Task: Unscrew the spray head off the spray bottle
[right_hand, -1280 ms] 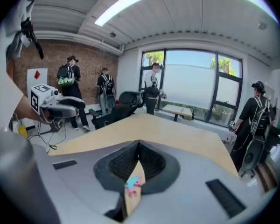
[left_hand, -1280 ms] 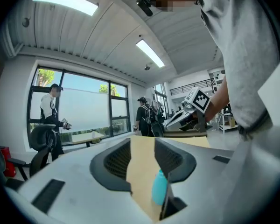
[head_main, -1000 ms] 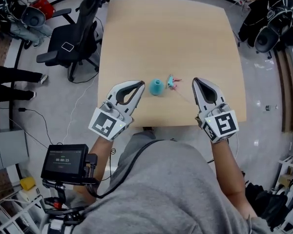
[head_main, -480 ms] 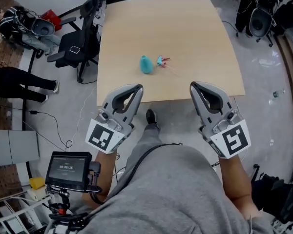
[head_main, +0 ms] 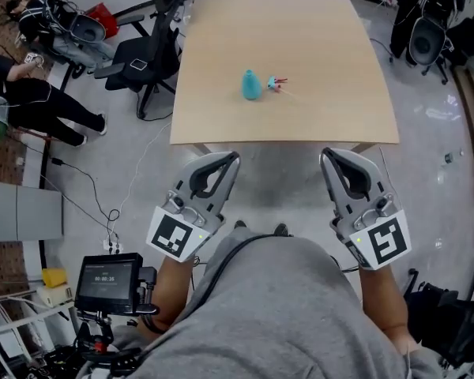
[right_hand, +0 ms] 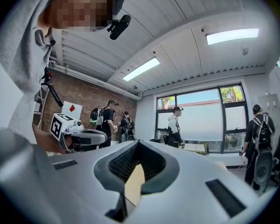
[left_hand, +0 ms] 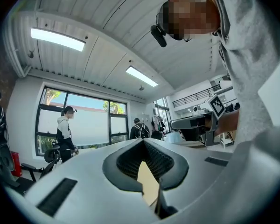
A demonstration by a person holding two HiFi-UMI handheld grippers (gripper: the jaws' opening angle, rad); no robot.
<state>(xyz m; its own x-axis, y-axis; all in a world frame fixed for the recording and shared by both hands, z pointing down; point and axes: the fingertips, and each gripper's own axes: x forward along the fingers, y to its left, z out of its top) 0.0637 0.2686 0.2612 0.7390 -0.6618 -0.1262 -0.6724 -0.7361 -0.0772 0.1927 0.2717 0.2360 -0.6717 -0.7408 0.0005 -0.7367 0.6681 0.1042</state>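
Well, left gripper & right gripper both pressed together, empty; spray head lies approx 3 o'clock of teal spray bottle.

light: bright and even all over, no dim corners
source: long ceiling light strips above the table, plus big windows beyond it
shadows: one soft dark band on the floor just under the table's near edge
glare: shiny white patches on the floor right of the table; the strips blow out white
focus: head view is crisp, and the spray bottle on the table is tiny but sharp; my left gripper and right gripper go soft close to their lenses
distortion: heavy fisheye in both gripper views, with black rounded corners and bent ceiling lines
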